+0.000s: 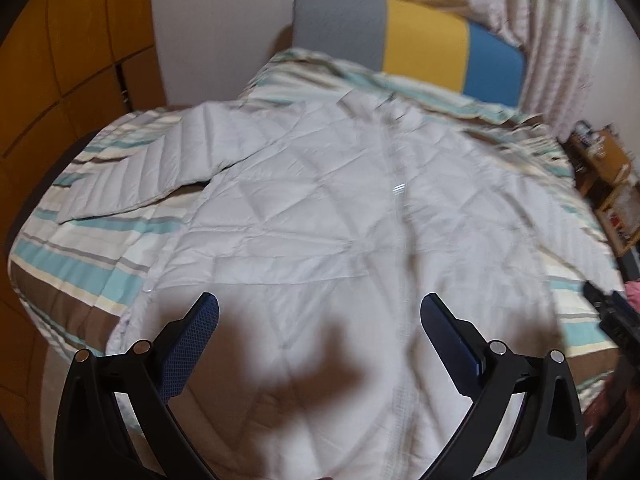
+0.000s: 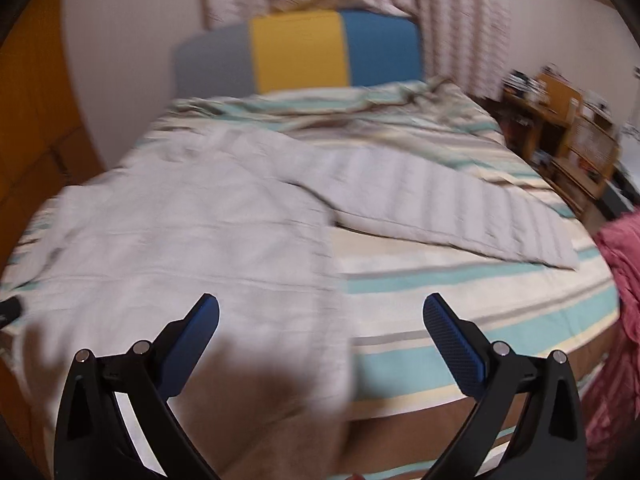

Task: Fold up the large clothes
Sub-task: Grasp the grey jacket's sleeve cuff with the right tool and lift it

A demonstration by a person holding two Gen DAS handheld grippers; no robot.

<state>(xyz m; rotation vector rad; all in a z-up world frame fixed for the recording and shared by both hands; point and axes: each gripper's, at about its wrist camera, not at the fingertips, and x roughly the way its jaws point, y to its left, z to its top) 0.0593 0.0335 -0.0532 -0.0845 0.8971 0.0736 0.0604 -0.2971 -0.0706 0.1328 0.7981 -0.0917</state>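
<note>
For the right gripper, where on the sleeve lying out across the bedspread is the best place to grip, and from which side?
Probably the cuff end of the sleeve, approached from the foot of the bed. It lies flat and spread away from the jacket, its free edge facing the open right gripper, so one finger could likely slide under it on the bedspread.

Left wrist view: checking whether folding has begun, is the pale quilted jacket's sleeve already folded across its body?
No, the pale quilted jacket's sleeve lies stretched outward on the striped bedspread.

Striped bedspread (image 1: 72, 264), grey-yellow-blue headboard (image 1: 424, 44), patterned curtains (image 1: 560, 40), wooden shelves (image 2: 568, 148), pink cloth (image 2: 624, 264)
</note>
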